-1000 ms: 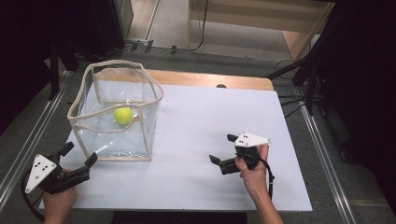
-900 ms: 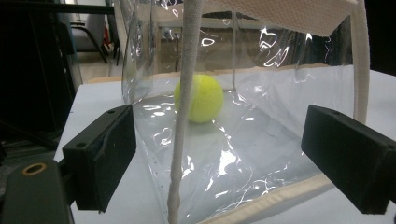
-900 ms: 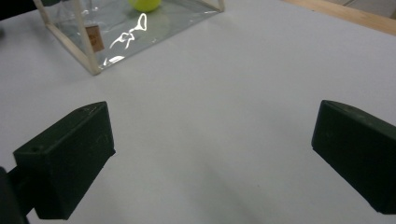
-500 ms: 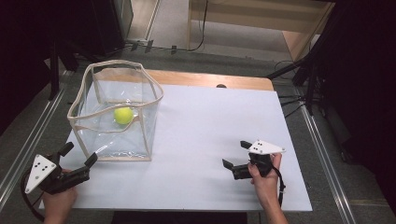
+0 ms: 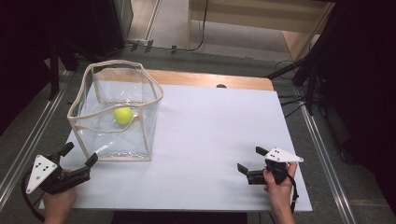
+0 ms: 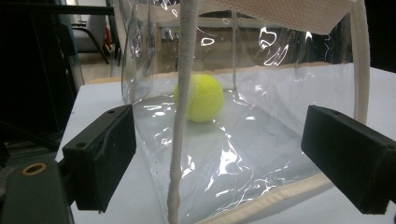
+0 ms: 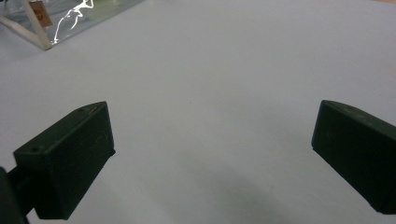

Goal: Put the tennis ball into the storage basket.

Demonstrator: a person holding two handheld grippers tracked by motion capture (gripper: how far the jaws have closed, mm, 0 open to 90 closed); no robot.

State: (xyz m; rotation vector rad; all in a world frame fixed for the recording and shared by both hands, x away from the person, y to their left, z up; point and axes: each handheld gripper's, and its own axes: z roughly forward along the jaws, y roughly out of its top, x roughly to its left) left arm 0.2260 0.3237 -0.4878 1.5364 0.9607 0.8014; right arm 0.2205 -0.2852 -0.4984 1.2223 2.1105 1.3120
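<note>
Left tool (image 5: 78, 156) released, jaws wide apart, empty, resting at bench (image 5: 219, 130) corner. Clear bag (image 5: 116, 112) stands just ahead of it, near corner seam between the jaws' line. Tennis ball (image 5: 123, 115) inside bag, beyond that seam. Right tool (image 5: 250, 160) released too, empty, well apart from bag.

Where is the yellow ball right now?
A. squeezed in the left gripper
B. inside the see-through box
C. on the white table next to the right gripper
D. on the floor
B: the yellow ball rests on the bottom of the see-through box, away from both open grippers.
</note>
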